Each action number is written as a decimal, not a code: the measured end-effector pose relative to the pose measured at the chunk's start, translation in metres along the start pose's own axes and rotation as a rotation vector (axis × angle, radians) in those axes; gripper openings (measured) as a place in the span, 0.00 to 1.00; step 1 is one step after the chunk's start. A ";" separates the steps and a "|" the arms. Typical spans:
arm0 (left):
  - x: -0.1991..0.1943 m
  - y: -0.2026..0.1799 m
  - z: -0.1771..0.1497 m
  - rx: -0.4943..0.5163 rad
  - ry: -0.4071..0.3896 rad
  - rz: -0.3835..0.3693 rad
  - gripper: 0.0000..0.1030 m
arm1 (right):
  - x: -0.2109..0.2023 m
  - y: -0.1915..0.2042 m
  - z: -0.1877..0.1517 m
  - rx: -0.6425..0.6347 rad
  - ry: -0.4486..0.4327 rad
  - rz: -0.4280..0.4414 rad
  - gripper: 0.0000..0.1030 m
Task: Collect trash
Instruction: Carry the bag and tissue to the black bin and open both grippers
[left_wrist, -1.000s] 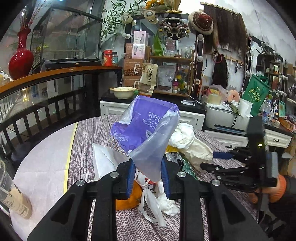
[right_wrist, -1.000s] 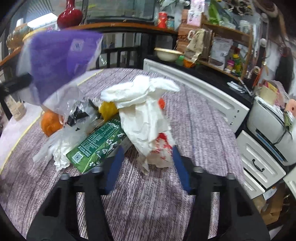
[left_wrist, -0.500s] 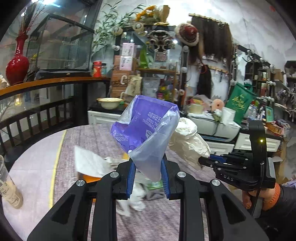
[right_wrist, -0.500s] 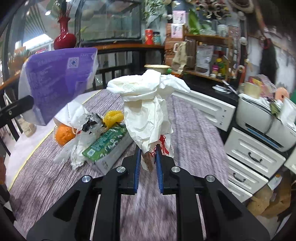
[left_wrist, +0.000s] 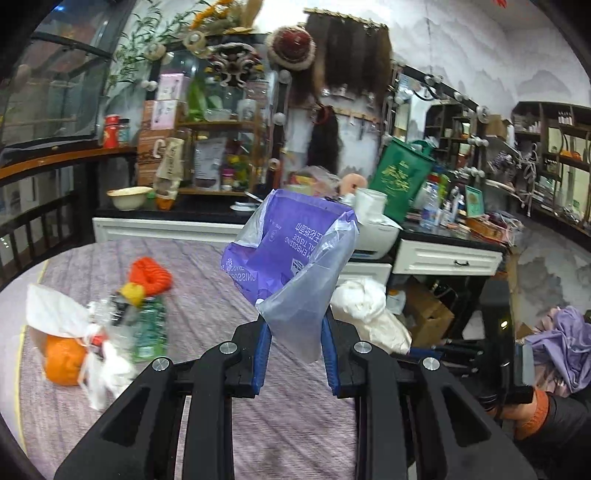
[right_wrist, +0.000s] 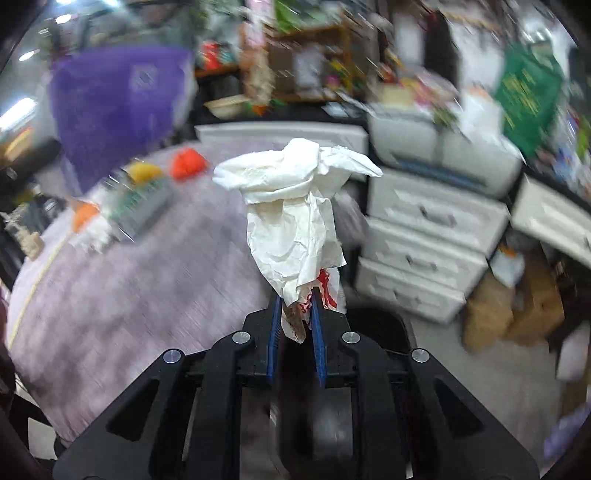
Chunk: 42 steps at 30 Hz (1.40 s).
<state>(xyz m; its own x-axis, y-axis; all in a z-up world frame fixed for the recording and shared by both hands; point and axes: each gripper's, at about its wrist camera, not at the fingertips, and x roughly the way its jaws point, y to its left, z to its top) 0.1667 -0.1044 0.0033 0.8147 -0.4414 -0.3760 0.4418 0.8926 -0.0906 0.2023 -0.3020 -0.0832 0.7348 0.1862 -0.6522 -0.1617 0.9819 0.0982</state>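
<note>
My left gripper (left_wrist: 295, 332) is shut on a purple plastic tissue wrapper (left_wrist: 291, 258) and holds it up above the table. My right gripper (right_wrist: 296, 306) is shut on a crumpled white paper wrapper (right_wrist: 295, 218) with red print, lifted off the table near its right edge; it also shows in the left wrist view (left_wrist: 369, 314). A pile of trash remains on the purple table (left_wrist: 207, 288): an orange (left_wrist: 62, 360), a green carton (left_wrist: 149, 325), white plastic (left_wrist: 107, 369) and an orange-red peel (left_wrist: 149, 275).
White drawer cabinets (right_wrist: 424, 236) and a printer (right_wrist: 436, 147) stand to the right of the table. Cardboard boxes (right_wrist: 517, 306) sit on the floor below. A cluttered black counter (left_wrist: 177, 210) runs behind the table.
My right gripper has closed on the white paper wrapper and lifted it off the pile, swinging right past the table edge. My left gripper has also swung right with the purple wrapper.
</note>
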 end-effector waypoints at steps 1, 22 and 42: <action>0.002 -0.005 -0.002 0.006 0.007 -0.012 0.24 | 0.005 -0.013 -0.010 0.030 0.043 -0.011 0.16; 0.079 -0.090 -0.044 0.009 0.267 -0.198 0.24 | 0.007 -0.094 -0.063 0.279 0.078 -0.156 0.59; 0.159 -0.134 -0.119 0.038 0.678 -0.247 0.31 | -0.072 -0.128 -0.061 0.373 -0.164 -0.378 0.79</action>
<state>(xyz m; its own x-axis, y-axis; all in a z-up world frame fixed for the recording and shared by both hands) 0.1925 -0.2836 -0.1544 0.2824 -0.4647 -0.8392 0.6060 0.7646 -0.2195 0.1297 -0.4433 -0.0948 0.7940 -0.2076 -0.5714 0.3551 0.9213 0.1586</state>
